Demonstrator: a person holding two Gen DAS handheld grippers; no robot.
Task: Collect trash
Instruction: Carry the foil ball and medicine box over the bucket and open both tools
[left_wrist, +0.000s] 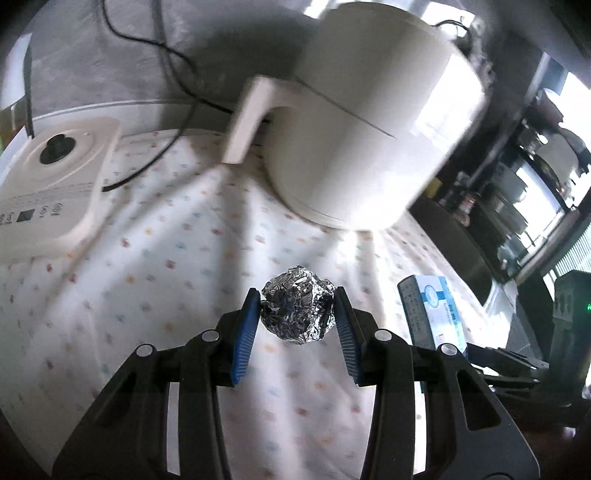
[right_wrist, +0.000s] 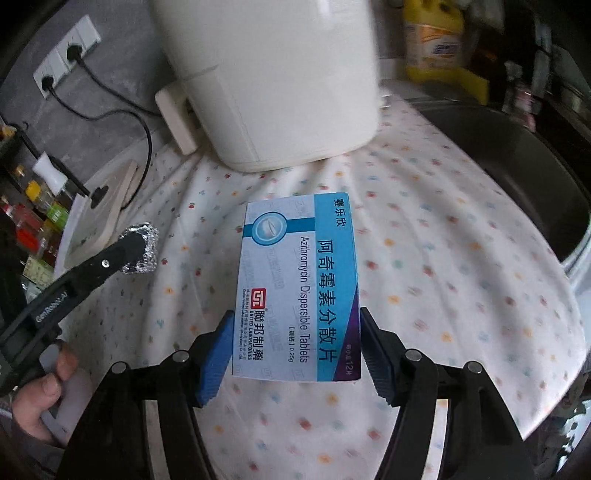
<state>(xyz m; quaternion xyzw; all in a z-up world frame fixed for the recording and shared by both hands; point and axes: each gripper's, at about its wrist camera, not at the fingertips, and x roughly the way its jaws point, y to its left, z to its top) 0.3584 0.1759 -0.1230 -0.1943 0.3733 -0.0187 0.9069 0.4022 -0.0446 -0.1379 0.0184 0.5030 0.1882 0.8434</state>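
A crumpled ball of aluminium foil (left_wrist: 297, 306) sits between the blue pads of my left gripper (left_wrist: 296, 297), which is shut on it above the dotted white cloth (left_wrist: 147, 295). From the right wrist view the same foil ball (right_wrist: 146, 245) shows at the tip of the left gripper's fingers (right_wrist: 125, 249) on the left, with a hand on the grip below. A blue and white medicine box (right_wrist: 295, 288) lies lengthwise between the pads of my right gripper (right_wrist: 296, 316), which press on both its long sides. In the left wrist view the medicine box (left_wrist: 432, 314) appears at the right.
A large white round appliance (right_wrist: 266, 81) with a handle stands at the back of the cloth. A flat cream appliance (left_wrist: 55, 177) and black cables (left_wrist: 166, 55) lie to the left. A dark sink (right_wrist: 517, 177) is on the right, with a yellow bottle (right_wrist: 436, 40) behind it.
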